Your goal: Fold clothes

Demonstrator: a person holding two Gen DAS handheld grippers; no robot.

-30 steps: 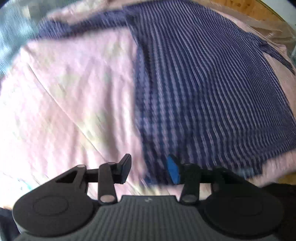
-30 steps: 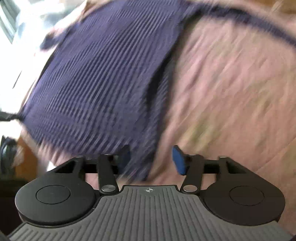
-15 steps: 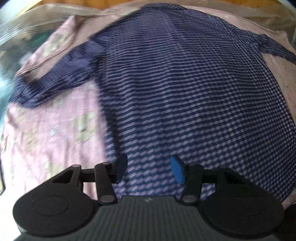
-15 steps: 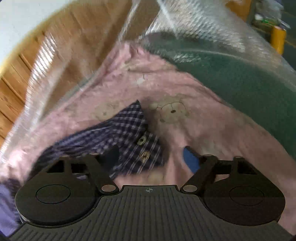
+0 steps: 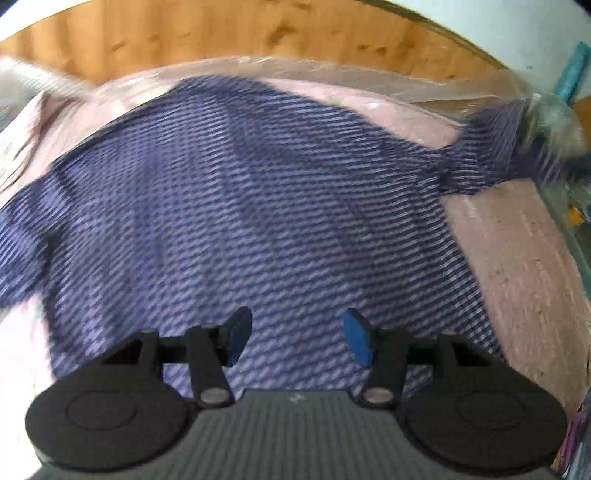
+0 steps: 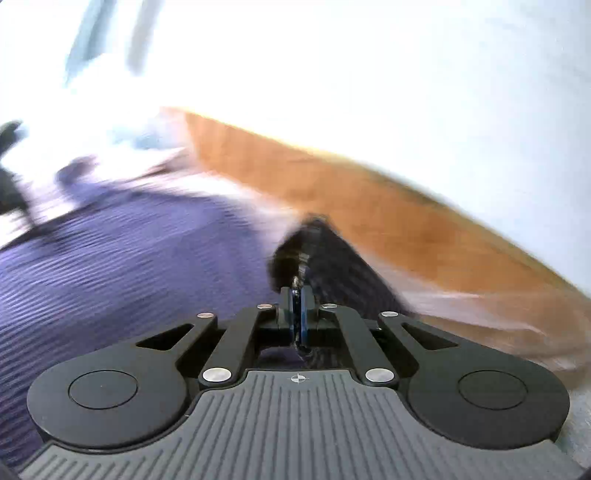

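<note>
We kept the right gripper (image 6: 296, 308) clamped on the checked shirt's (image 5: 258, 206) sleeve to lift it for folding, the left gripper (image 5: 297, 338) poised above with jaws apart.

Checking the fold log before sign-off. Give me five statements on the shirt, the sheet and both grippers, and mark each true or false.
1. The left gripper is open and holds nothing. True.
2. The right gripper is open. False: it is shut on a fold of the checked shirt.
3. The shirt is plain red. False: it is dark blue and white check.
4. The shirt lies on a pink sheet. True.
5. A wooden board stands beyond the sheet. True.
</note>
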